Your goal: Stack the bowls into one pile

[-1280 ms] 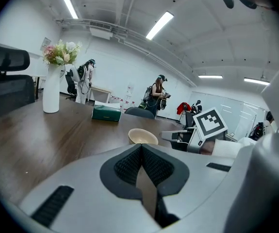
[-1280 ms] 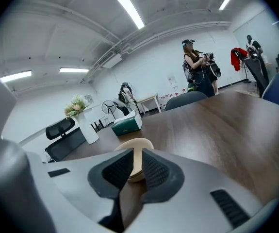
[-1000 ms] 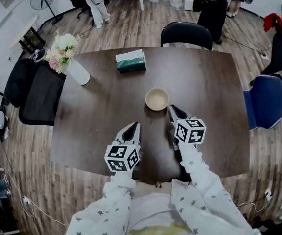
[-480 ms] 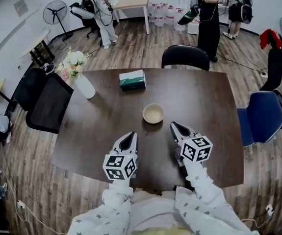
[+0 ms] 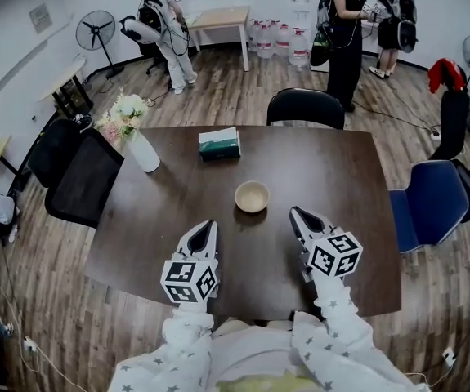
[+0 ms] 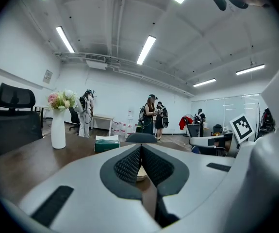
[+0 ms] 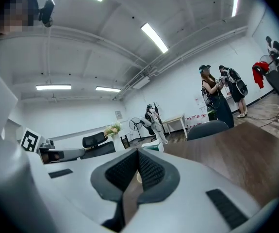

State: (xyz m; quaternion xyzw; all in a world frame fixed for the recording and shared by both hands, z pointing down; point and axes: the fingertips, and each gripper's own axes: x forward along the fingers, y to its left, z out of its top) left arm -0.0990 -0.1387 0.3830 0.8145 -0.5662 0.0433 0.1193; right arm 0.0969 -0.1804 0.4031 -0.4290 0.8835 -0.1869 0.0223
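Observation:
A stack of tan bowls (image 5: 252, 196) rests near the middle of the dark wooden table (image 5: 341, 170), reading as one pile from above. My left gripper (image 5: 206, 226) hovers near the table's front edge, left of and short of the pile, its jaws shut and empty. Opposite it, my right gripper (image 5: 295, 213) is held front right of the pile, also shut with nothing in it. In the left gripper view the pads (image 6: 129, 164) meet at the tip and a sliver of bowl (image 6: 141, 175) shows behind them. The right gripper view likewise shows the bowl (image 7: 139, 177) beyond its closed pads (image 7: 151, 171).
A green tissue box (image 5: 219, 143) and a white vase with flowers (image 5: 141, 149) stand at the table's far left. Black chairs (image 5: 304, 104) (image 5: 83, 186) and a blue chair (image 5: 427, 202) surround the table. Several people stand at the back of the room.
Both grippers have pulled back from the bowls toward me and risen. The right gripper no longer sits beside the pile. The head view now shows more of the room.

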